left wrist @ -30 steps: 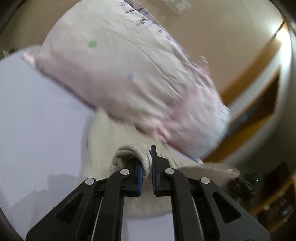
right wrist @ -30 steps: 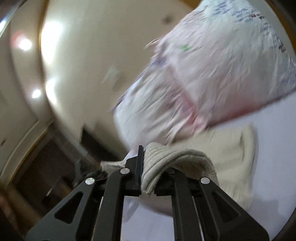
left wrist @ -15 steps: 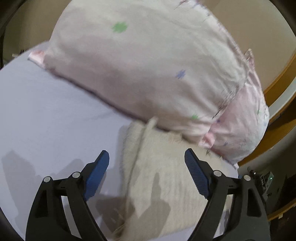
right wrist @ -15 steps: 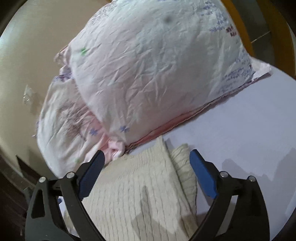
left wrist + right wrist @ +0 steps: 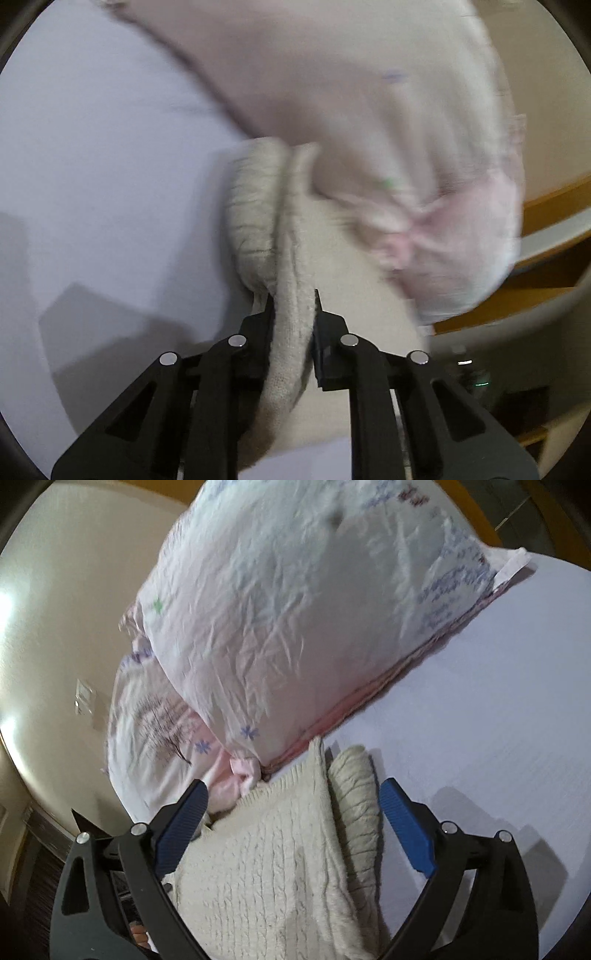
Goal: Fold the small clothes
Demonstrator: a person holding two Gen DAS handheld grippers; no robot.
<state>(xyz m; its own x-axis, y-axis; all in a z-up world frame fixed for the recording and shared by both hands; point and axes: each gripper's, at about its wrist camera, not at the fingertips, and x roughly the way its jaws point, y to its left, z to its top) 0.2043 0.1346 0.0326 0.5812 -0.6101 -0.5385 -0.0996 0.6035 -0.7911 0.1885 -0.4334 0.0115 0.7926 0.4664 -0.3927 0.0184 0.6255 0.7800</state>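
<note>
Lavender sheet (image 5: 498,709); left hand-held gripper (image 5: 291,314) pinches sweater (image 5: 280,867), right hand-held gripper (image 5: 291,805) spread wide.

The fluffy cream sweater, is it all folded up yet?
Not yet. Done: the cream knit sweater already lies flat on the lavender sheet next to the pink pillows, with one side strip turned in. In hand: the left gripper is shut on a bunched fold of it, while the right gripper hangs open above it. Left: probably laying that fold over and neatening the bundle.
</note>
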